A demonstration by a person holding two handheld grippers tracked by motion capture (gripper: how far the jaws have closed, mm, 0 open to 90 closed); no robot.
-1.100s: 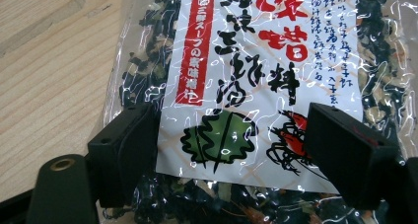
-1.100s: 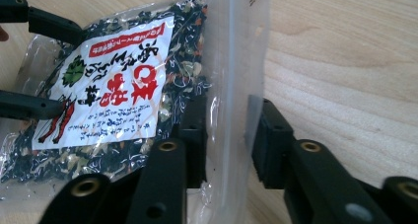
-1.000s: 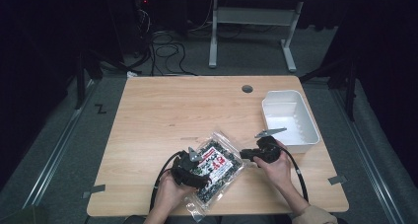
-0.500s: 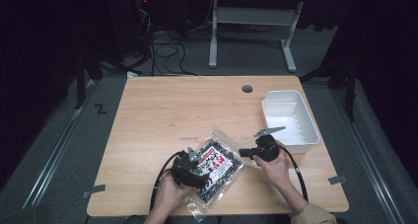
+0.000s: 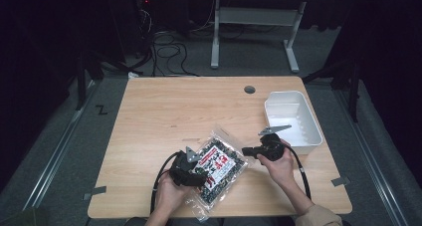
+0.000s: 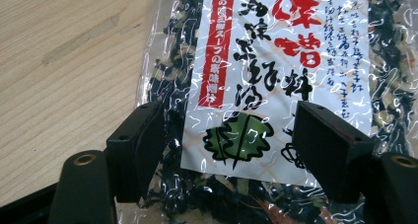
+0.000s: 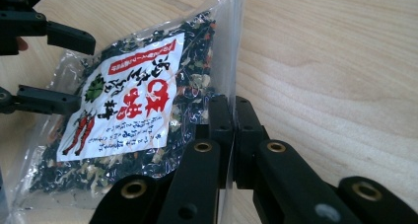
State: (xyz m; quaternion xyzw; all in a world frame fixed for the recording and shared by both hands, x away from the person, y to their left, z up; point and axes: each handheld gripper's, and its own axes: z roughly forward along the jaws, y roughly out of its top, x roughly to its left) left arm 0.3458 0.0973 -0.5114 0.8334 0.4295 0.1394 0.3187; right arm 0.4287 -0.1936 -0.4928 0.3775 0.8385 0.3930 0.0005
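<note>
One clear packet of dried soup mix (image 5: 217,167) lies at lower centre of the wooden table (image 5: 164,111). The right gripper (image 7: 232,116) is clamped on its edge. The left gripper (image 6: 222,140), jaws just closing, straddles it without evident contact. One white bin (image 5: 292,120) stands empty; transfer outstanding.

The left gripper (image 5: 199,173) has just been closing its jaws, with the near end of the packet (image 5: 217,170) between them; in the left gripper view the pads (image 6: 143,145) stand at either side of the film, not clearly pressing it. The right gripper (image 5: 247,151) has drawn its jaws together on the packet's clear edge (image 7: 231,61) (a thin strip of film), and its hand (image 5: 278,164) sits slightly nearer the packet than a second ago.
</note>
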